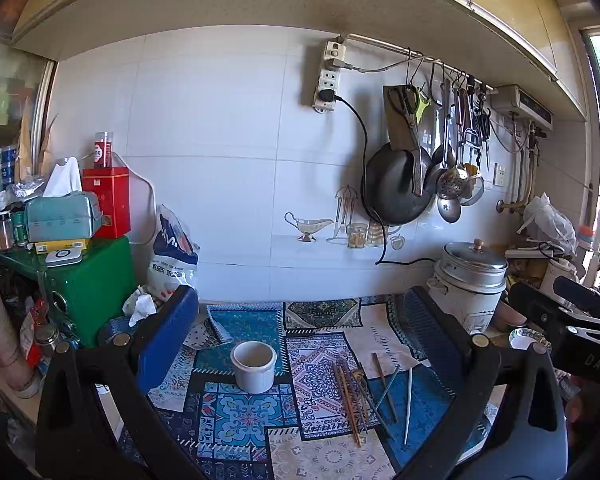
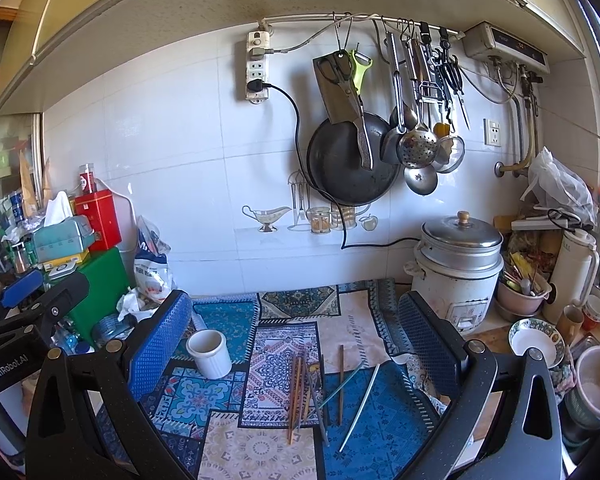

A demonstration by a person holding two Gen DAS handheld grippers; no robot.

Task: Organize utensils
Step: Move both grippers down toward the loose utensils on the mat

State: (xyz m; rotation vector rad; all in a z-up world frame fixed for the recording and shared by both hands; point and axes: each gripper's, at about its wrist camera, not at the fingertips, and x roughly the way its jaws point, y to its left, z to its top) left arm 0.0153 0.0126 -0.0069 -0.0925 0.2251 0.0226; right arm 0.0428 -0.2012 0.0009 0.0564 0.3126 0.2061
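Both tools, left (image 1: 300, 344) and right (image 2: 296, 340), hover wide apart and empty above scattered chopsticks (image 2: 300, 388) beside a white cup (image 2: 209, 354) on the patterned table (image 2: 256, 456).

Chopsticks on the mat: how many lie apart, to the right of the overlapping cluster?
3. A brown chopstick lies nearest the cluster, a teal chopstick slants across it, and a silver chopstick lies farthest right. The cluster itself overlaps too much to count.
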